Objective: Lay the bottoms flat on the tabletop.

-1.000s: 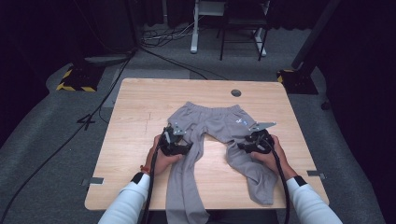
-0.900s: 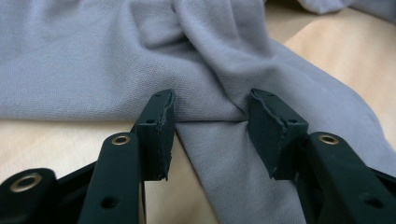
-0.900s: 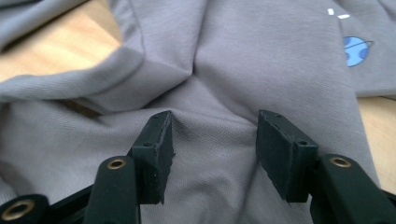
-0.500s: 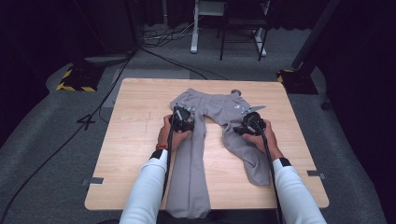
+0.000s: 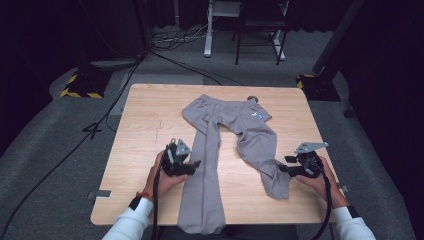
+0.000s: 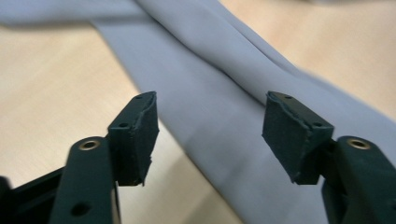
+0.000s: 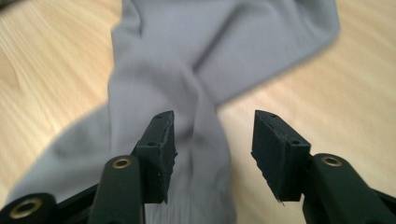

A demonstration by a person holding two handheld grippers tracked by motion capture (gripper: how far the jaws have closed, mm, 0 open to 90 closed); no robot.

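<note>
Grey trousers (image 5: 225,120) lie flat on the wooden table (image 5: 145,130), waistband at the far side and legs toward me. The left leg runs over the front edge. My left gripper (image 5: 194,165) sits at that leg's left edge, open. Its jaws have just been opening, and the cloth (image 6: 210,84) lies below and beyond them, not pinched. My right gripper (image 5: 286,169) stands open beside the right leg's cuff. In the right gripper view the trouser leg (image 7: 196,56) runs under the gap of the right gripper (image 7: 212,140) without the pads pressing it.
A small round grommet (image 5: 252,98) sits at the table's far edge by the waistband. Bare wood lies left of the trousers. Cables, chair legs and a yellow-black striped base (image 5: 80,87) are on the floor beyond the table.
Both hands have pulled back from the waistband toward the near edge and let go of the cloth. The trousers now lie farther back and spread flatter.
</note>
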